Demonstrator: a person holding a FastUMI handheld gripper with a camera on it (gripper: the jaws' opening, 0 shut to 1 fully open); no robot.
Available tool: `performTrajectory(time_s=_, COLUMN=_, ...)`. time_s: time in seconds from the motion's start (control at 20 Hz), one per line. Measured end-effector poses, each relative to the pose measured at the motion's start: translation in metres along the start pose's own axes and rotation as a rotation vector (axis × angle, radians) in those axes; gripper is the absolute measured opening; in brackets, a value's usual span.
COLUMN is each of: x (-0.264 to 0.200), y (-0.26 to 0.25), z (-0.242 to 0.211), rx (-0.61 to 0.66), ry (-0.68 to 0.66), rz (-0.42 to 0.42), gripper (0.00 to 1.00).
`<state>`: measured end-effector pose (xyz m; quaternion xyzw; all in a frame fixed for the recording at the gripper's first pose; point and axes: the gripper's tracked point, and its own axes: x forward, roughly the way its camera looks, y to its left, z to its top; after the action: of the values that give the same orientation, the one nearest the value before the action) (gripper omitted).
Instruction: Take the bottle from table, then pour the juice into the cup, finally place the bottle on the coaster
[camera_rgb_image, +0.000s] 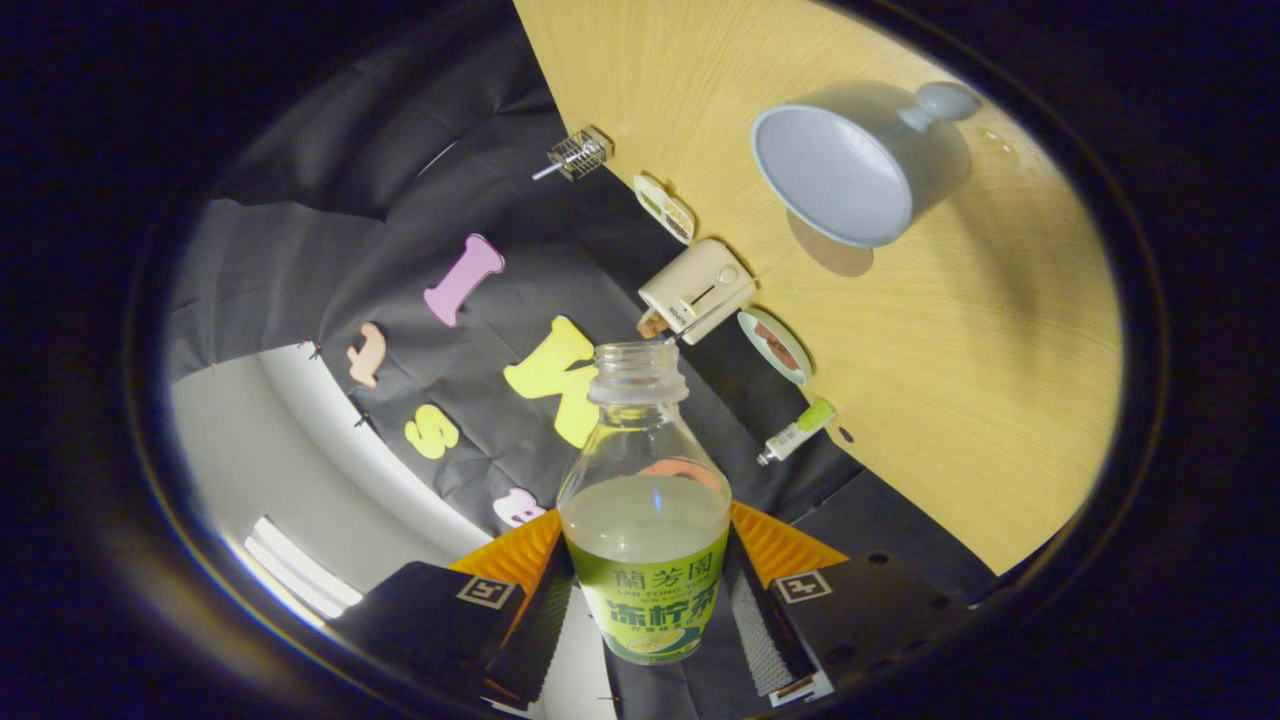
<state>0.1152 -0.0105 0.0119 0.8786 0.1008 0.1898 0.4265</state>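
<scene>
Currently the bottle (645, 520) is being held between the fingers of the tool (648, 610), both pressing its label. The uncapped neck is being aimed beside the cup (835, 175), lying well beyond on the table (960, 380).

table (1000, 380): light wood top, seen tilted
toaster (697, 290): cream, at table's back edge by the booth wall, 1 slot visible
wire rack thing (578, 154): small metal mesh item at the same edge, well apart from toaster; can't tell what it is
dishes: 2 small ones, 1 (664, 208) between rack and toaster, 1 (774, 345) just past toaster, brownish contents
tube (797, 431): small, green end, lying at table edge beyond the second dish
</scene>
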Motion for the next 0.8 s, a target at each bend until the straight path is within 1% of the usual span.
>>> performTrajectory(time_s=0.2, x=-0.001, y=-0.004, z=-0.001, rx=-0.010, ry=-0.004, rz=-0.011, gripper=0.79)
performTrajectory(time_s=0.4, x=-0.001, y=-0.022, z=0.008, rx=-0.060, ry=-0.035, rz=-0.067, gripper=0.79)
performTrajectory(time_s=0.5, x=-0.001, y=-0.027, z=0.010, rx=-0.142, ry=-0.037, rz=-0.094, gripper=0.79)
performTrajectory(time_s=0.65, x=0.000, y=-0.036, z=0.020, rx=-0.340, ry=-0.031, rz=-0.149, gripper=0.79)
performTrajectory(time_s=0.8, x=0.001, y=-0.040, z=0.029, rx=-0.507, ry=-0.040, rz=-0.200, gripper=0.79)
